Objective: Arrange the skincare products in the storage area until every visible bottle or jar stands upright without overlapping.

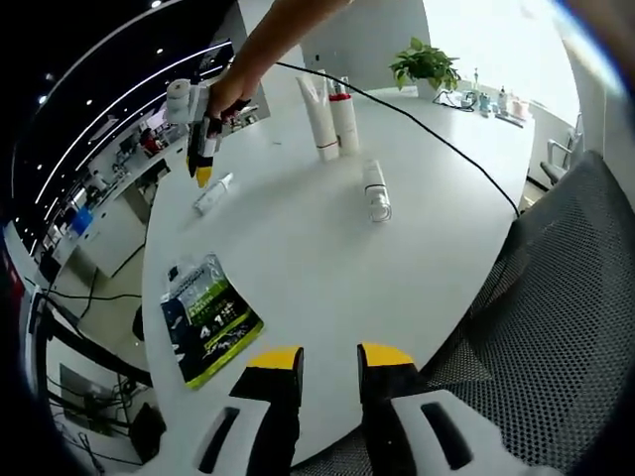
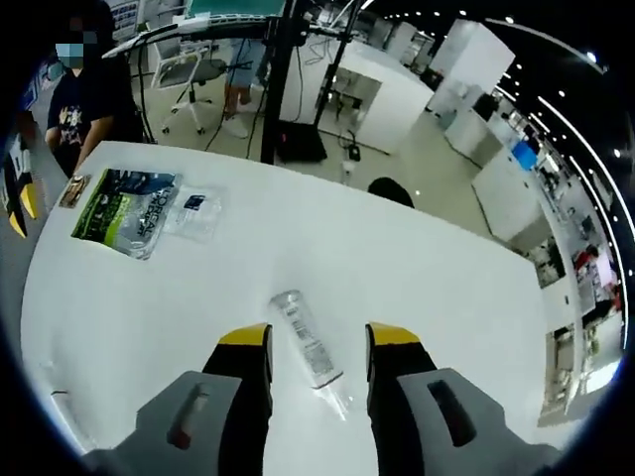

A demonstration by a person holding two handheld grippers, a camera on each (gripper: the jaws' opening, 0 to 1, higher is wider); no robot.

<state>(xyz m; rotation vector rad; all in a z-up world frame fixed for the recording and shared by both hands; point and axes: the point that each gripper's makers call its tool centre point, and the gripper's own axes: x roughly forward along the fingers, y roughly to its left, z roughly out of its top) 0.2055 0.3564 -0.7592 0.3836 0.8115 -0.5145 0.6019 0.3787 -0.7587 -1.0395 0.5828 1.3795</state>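
Observation:
On the white table (image 1: 298, 258), two tall white tubes (image 1: 319, 119) (image 1: 344, 119) stand upright side by side at the far end. A white bottle (image 1: 376, 190) lies on its side nearer to me. My left gripper (image 1: 329, 357) is open over the table's near edge with nothing between its jaws. A person's hand holds my right gripper (image 1: 203, 174) just above a small clear tube (image 1: 212, 193) lying flat. In the right gripper view that tube (image 2: 310, 342) lies on the table (image 2: 417, 297) between the open jaws of my right gripper (image 2: 317, 337), untouched.
A green and black packet (image 1: 205, 317) (image 2: 126, 210) lies flat on the table. A black cable (image 1: 437, 139) crosses the far side. A potted plant (image 1: 427, 64) and small items stand at the back. A mesh chair (image 1: 575, 297) is at the right. My left gripper (image 2: 20, 210) shows at the edge.

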